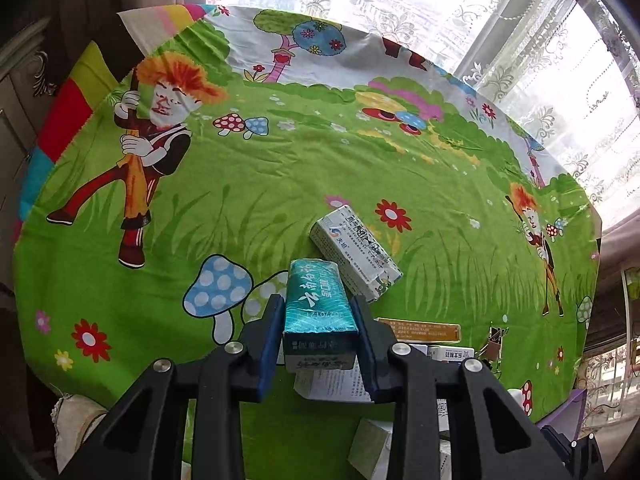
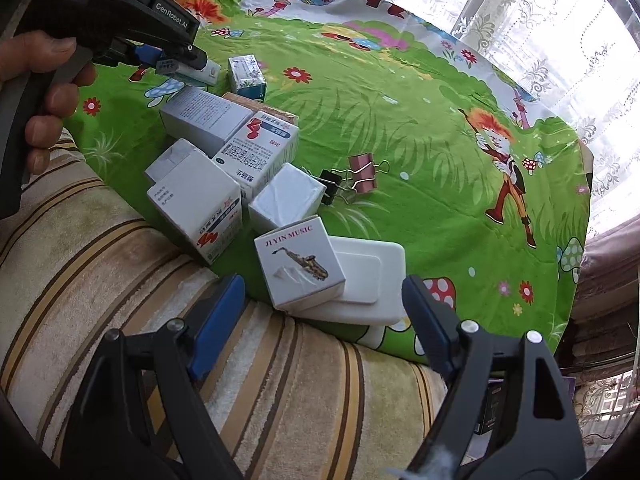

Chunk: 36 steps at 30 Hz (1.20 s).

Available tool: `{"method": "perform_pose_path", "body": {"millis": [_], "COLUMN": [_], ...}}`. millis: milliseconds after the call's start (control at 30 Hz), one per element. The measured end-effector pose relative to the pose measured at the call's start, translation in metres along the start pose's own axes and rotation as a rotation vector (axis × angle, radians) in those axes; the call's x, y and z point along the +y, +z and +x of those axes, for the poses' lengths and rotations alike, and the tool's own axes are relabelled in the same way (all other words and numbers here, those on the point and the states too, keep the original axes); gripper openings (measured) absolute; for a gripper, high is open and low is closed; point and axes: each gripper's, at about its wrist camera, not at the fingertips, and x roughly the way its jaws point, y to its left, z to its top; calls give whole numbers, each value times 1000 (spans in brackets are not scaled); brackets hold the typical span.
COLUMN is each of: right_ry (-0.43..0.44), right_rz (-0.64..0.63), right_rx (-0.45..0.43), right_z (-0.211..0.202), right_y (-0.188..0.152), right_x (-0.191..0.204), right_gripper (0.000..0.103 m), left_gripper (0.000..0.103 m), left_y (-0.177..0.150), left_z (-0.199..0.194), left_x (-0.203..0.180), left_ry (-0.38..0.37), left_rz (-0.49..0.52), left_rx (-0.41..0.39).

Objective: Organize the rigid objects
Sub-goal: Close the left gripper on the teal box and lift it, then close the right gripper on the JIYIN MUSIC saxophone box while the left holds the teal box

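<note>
My left gripper (image 1: pixel 318 320) is shut on a teal box (image 1: pixel 318 300) and holds it above the green cartoon cloth (image 1: pixel 280 160). A white and blue box (image 1: pixel 354 252) lies just beyond it. In the right wrist view the left gripper (image 2: pixel 192 62) shows at the upper left with the box in it, next to that white and blue box (image 2: pixel 247 76). My right gripper (image 2: pixel 320 304) is open and empty, near the cloth's front edge. Between its fingers lies a white saxophone-print box (image 2: pixel 300 266) on a flat white case (image 2: pixel 368 280).
A cluster of white medicine boxes (image 2: pixel 224 152) lies left of centre. Black and pink binder clips (image 2: pixel 352 178) lie beside them. A striped cushion (image 2: pixel 120 300) borders the cloth at the front. Lace curtains (image 2: pixel 540 20) hang behind.
</note>
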Motion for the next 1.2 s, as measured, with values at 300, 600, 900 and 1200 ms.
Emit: {"method": "perform_pose_path", "body": {"millis": [300,600,900,1200], "right_ry": [3,7,23,44], "right_rz": [-16,9,46,193], "right_rx": [7,8,-37,-114], "right_z": [12,12,-1,-37], "right_y": [6,1,-5,-31], "right_x": [3,0,-5,-33], "right_gripper": [83,49,48,48], "left_gripper": [35,35,35,35], "left_y": [-16,-40,-52,-75], "left_z": [-39,-64,-69,-79], "left_x": [-2,-28,-42,-72], "left_ry": [-58,-170,-232,-310], "left_rz": [-5,50,84,158], "left_rx": [-103,-133,-128,-105]}}
